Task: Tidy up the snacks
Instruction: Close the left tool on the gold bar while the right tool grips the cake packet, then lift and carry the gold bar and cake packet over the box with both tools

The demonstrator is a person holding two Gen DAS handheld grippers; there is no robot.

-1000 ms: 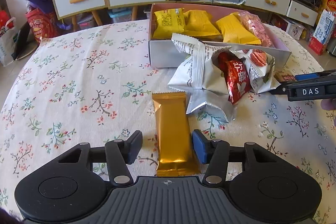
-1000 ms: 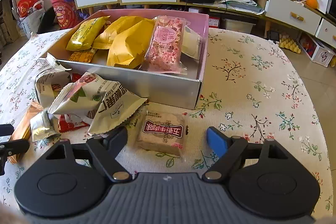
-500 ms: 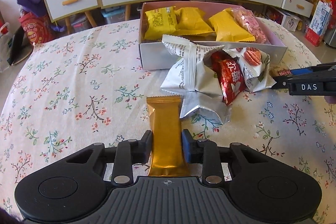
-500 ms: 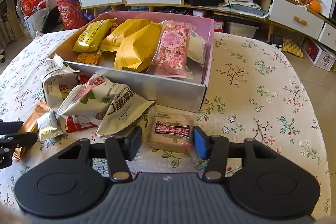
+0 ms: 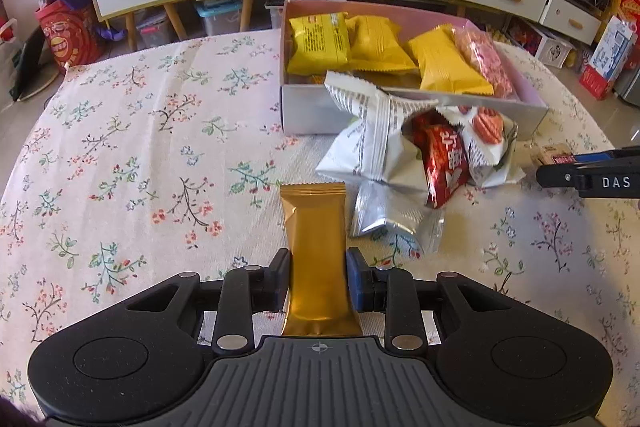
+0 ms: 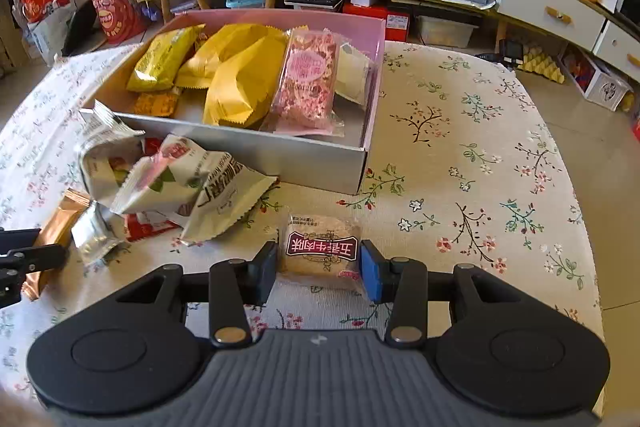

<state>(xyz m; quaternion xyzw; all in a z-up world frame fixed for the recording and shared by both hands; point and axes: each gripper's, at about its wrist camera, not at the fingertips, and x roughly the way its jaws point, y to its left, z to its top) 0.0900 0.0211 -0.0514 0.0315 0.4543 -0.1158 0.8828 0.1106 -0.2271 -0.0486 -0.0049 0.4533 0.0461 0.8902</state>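
Observation:
My left gripper (image 5: pixel 318 267) is shut on the near half of a gold foil snack bar (image 5: pixel 316 223), whose far end points toward the box. In the right wrist view, a beige biscuit packet with a dark red label (image 6: pixel 322 243) lies on the tablecloth between the jaws of my right gripper (image 6: pixel 318 263). Those jaws are closing, and both pads touch the wrapper's sides. An open pink-and-grey box (image 6: pixel 280 155) behind it holds yellow packets (image 6: pixel 240 83) and a pink one (image 6: pixel 308 79).
Loose white packets (image 5: pixel 368 143), a red one (image 5: pixel 444 163) and a silver one (image 5: pixel 384 211) are heaped against the box's front wall. A floral cloth (image 5: pixel 140 147) covers the table. Drawers and shelves stand beyond the far edge.
Both grippers have closed from wide open. The left one now pinches the gold bar, and the right one's pads have come in onto the biscuit packet. Neither hand has shifted much.

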